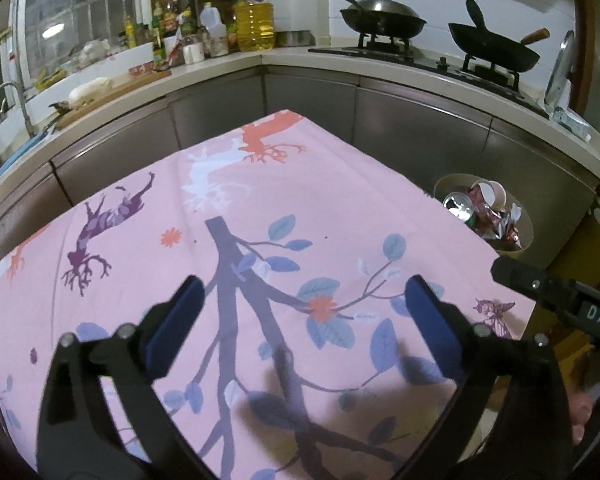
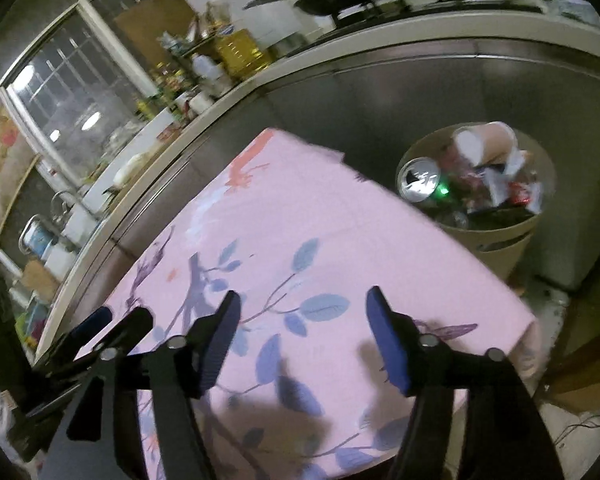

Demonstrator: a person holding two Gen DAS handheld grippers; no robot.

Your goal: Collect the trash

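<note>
While both grippers, left (image 1: 300, 312) and right (image 2: 300, 340), hover spread and empty over the tablecloth (image 1: 260, 216), the bin (image 2: 496, 240) stands upright at 2 o'clock, trash (image 2: 472, 176) heaped, can (image 2: 420, 180) mouth-up.

A pink cloth printed with blue leaves and purple branches (image 1: 284, 216) covers the tabletop. Behind it runs a pale kitchen counter over grey metal cabinet doors (image 1: 312, 96). On the gas hob sit a lidded dark wok (image 1: 382, 20) and a second open black wok with a wooden handle (image 1: 494, 50). A large yellow oil bottle (image 1: 255, 24) stands among smaller sauce bottles (image 1: 162, 28) beside the barred window (image 1: 76, 4).
</note>
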